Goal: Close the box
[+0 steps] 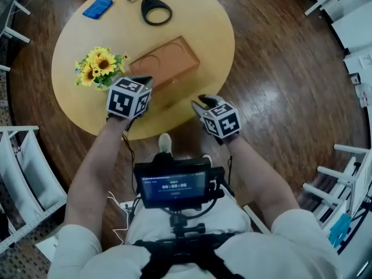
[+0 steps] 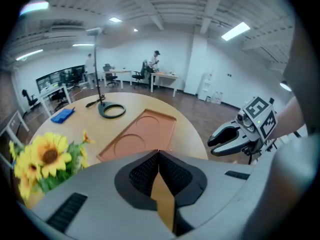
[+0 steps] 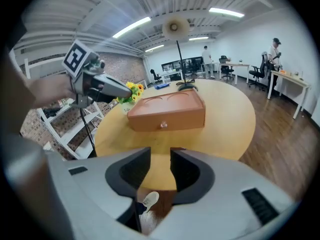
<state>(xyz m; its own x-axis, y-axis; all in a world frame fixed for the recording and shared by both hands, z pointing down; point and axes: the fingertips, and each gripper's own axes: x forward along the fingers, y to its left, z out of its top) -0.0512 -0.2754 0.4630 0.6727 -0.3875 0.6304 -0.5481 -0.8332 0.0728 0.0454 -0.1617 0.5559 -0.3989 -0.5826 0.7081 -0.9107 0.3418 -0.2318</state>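
The box (image 3: 167,111) is sitting on the round wooden worktop (image 1: 203,16), close to the edge nearest the person. It is looking orange-brown and long, like a brick. Its lid is lying flat down on top, and the lid is showing two round dents side by side. One tiny shiny knob (image 3: 162,125) is sticking out of the front side.

There is one box. Just beside it, one bunch of yellow sunflowers (image 1: 99,65) is standing. Farther back, one black ring (image 1: 156,10) with a cord and one flat blue thing (image 1: 97,7) are lying on the worktop, well apart from the box.

Two claws are being held up, one in each hand. The left claw (image 2: 159,156) is hanging near the box's end by the flowers, with its jaws pressing together and nothing between them. The right claw (image 3: 160,156) is hanging off the worktop's edge, in front of the box, with its jaws standing apart and nothing between them.
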